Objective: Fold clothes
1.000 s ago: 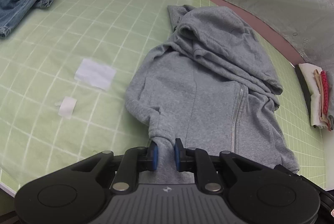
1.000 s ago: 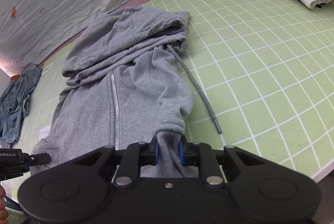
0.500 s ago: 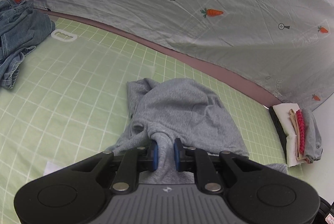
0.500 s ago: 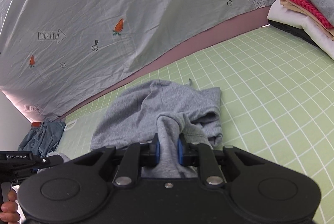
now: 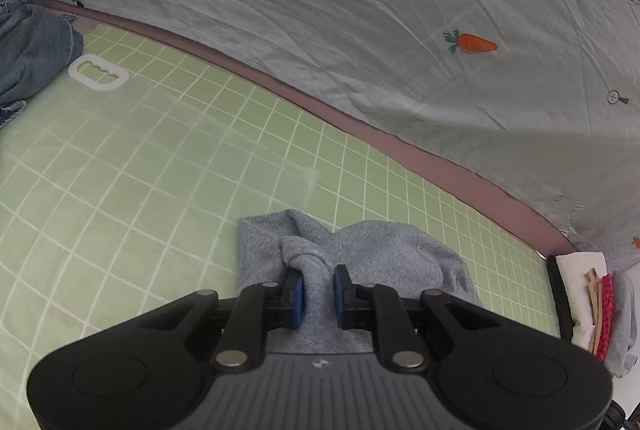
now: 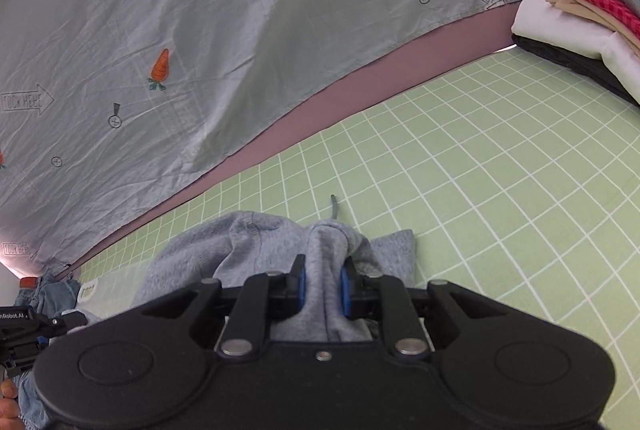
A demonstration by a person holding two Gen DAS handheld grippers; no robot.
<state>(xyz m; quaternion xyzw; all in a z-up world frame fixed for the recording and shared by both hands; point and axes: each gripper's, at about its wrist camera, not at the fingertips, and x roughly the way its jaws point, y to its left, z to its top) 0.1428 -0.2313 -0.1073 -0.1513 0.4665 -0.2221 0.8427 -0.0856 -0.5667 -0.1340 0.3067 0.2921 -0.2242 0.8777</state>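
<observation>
- Both grippers we hold are clamped on one grey hoodie (image 5: pixel 372 250): the left gripper (image 5: pixel 319 290) pinches a bunched fold between its blue pads, and the right gripper (image 6: pixel 322 284) pinches another fold the same way.
- Behind, we see one pale sheet (image 5: pixel 320 9) hanging as a backdrop, printed with carrots and arrows.
- Under the hoodie lies one green grid mat (image 5: pixel 140 169); the garment sits heaped near its front edge, just ahead of both grippers.
- One stack of folded clothes (image 6: pixel 580 13) rests at the mat's far right corner.
- One pile of blue denim (image 5: pixel 28 41) lies at the far left.
- One grey drawstring (image 6: pixel 334 205) pokes out past the hoodie.
</observation>
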